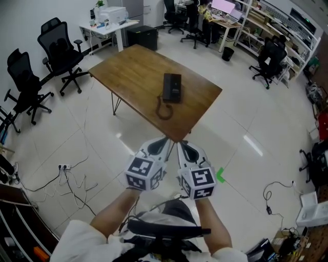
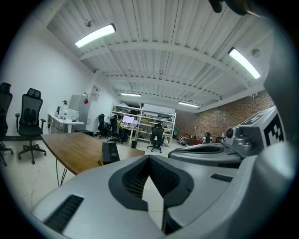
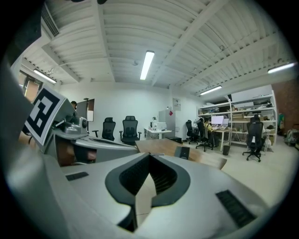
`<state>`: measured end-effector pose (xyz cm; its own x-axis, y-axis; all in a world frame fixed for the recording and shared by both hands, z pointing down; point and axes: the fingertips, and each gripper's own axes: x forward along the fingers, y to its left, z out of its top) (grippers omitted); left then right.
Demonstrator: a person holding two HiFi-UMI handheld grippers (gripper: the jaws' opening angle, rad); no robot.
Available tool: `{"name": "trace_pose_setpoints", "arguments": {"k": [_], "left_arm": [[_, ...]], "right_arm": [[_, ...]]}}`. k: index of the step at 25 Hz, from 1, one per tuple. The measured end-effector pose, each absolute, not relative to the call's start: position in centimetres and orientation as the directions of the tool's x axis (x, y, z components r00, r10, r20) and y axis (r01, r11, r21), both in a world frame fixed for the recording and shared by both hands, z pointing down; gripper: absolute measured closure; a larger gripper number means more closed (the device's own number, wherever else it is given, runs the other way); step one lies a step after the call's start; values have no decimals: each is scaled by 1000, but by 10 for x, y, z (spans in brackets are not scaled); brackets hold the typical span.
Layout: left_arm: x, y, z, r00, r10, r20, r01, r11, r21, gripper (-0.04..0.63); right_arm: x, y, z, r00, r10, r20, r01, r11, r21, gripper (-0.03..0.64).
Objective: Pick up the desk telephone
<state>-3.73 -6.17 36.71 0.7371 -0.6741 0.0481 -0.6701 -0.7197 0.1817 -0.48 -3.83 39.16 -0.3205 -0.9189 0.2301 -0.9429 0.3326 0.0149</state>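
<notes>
Head view, nearest first. 2 bare forearms (image 1: 115, 215) entered from 6 o'clock, each hand behind a cube with square markers. The left gripper (image 1: 165, 140) and right gripper (image 1: 180, 145) sat side by side, almost touching. Their tips aimed toward 12 o'clock, over pale floor tiles (image 1: 102, 133) just short of the table's near corner.

Left gripper view: fingers (image 2: 135, 177) pressed together, nothing between them. Right gripper view: fingers (image 3: 163, 176) likewise closed tip to tip, nothing held.

Floor detail: a green tape mark (image 1: 220, 175) lay at 4 o'clock of the right gripper. A white power strip (image 1: 64, 167) with loose cables lay at 9 o'clock of the left gripper.

At 12 o'clock of both grippers stood a wooden table (image 1: 133, 69), set corner-on. The black desk telephone (image 1: 172, 87) lay flat on the tabletop, in the half nearer the grippers, well apart from both. Its coiled cord (image 1: 164, 109) looped on the wood at 7 o'clock of the phone, toward the near corner.

Beyond the table:
- Black office chairs (image 1: 64, 48) stood at 9 to 10 o'clock.
- A white desk (image 1: 110, 28) carrying a printer (image 1: 114, 14) stood at 11 o'clock.
- 1 more black chair (image 1: 269, 61) stood at 2 o'clock.
- Shelving (image 1: 279, 23) ran along the far wall at 1 to 2 o'clock.
</notes>
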Motion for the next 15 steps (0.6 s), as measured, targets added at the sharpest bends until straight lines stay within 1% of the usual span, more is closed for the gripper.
{"name": "trace_pose_setpoints", "arguments": {"k": [15], "left_arm": [[-27,-115,373,728,-683,63,-683,-713,161,592]], "right_arm": [[8,-97,393,-334,-919,209,-939,343,8,611]]}}
